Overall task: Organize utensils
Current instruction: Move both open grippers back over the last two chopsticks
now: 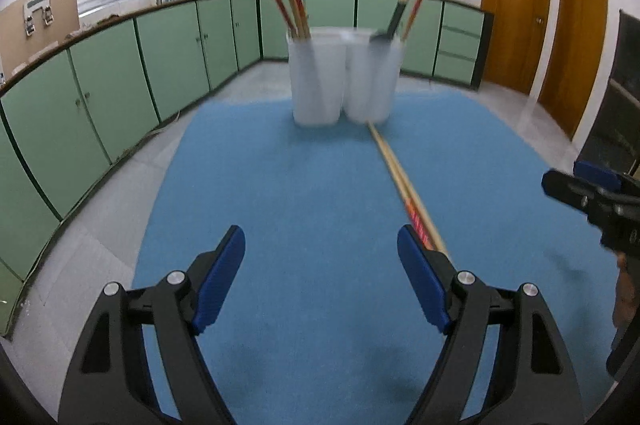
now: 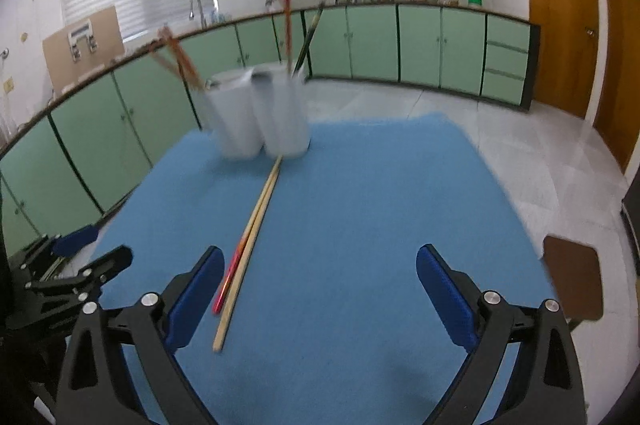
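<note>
Chopsticks (image 2: 256,221) flat on blue bench mat (image 2: 360,225), tips touching cups (image 2: 264,113). Left gripper (image 1: 320,277), right gripper (image 2: 320,297): jaws wide apart, empty. Risk: pinching only one stick, or pushing cups over.

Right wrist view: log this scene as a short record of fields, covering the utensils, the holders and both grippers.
surface: blue mat
holders: two white cups side by side at the mat's far edge
in holders: chopsticks in the left cup; a red chopstick and a dark utensil in the right cup
loose: pair of chopsticks lying flat, far tips at the right cup's base
left gripper: open, empty
right gripper: open, empty, loose pair beside its left finger
</note>
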`<action>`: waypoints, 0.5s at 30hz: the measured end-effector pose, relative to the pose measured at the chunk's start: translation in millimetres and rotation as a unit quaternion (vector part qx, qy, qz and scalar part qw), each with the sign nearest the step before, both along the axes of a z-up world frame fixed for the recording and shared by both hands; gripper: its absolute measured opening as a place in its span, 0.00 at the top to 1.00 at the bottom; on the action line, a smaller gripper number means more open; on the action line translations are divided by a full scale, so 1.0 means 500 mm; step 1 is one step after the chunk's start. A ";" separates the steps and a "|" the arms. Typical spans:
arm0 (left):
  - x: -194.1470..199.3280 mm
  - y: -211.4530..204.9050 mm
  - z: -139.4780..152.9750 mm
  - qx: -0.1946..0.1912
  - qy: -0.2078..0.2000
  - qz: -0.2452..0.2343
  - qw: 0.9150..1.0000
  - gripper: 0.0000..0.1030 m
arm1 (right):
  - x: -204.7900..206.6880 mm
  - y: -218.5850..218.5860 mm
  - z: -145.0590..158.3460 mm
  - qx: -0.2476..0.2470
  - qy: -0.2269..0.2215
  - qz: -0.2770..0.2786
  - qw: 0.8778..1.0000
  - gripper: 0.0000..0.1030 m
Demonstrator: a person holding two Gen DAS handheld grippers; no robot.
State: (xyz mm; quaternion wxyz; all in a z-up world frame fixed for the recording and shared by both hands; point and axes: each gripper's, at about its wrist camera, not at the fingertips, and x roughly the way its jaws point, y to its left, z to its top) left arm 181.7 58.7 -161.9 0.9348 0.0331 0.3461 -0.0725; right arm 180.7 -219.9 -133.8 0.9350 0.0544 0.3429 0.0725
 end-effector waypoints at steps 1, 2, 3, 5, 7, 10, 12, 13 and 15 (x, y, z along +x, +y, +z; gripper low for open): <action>-0.003 0.000 -0.005 0.002 0.004 0.002 1.000 0.26 | -0.008 0.011 -0.013 0.001 0.006 0.002 1.000 0.08; -0.003 0.003 -0.010 0.003 0.009 0.003 1.000 0.26 | -0.013 0.021 -0.024 0.000 0.012 0.006 1.000 0.08; -0.003 0.008 -0.017 0.003 0.014 0.006 1.000 0.26 | -0.019 0.033 -0.037 -0.004 0.017 0.010 1.000 0.08; -0.003 0.016 -0.023 0.009 0.022 0.014 1.000 0.26 | -0.026 0.053 -0.051 -0.011 0.026 0.018 0.999 0.09; -0.008 0.025 -0.026 0.016 0.024 0.019 0.999 0.26 | -0.034 0.070 -0.066 -0.017 0.033 0.024 0.999 0.12; -0.012 0.038 -0.026 0.023 0.025 0.022 0.999 0.26 | -0.034 0.093 -0.080 -0.021 0.046 0.032 0.998 0.18; -0.015 0.046 -0.026 0.023 0.025 0.026 0.999 0.26 | -0.035 0.107 -0.088 -0.023 0.051 0.034 0.998 0.21; -0.016 0.050 -0.025 0.023 0.025 0.028 0.999 0.26 | -0.035 0.111 -0.090 -0.025 0.053 0.036 0.998 0.23; -0.017 0.057 -0.022 0.021 0.027 0.029 0.999 0.26 | -0.034 0.123 -0.095 -0.031 0.060 0.042 0.997 0.28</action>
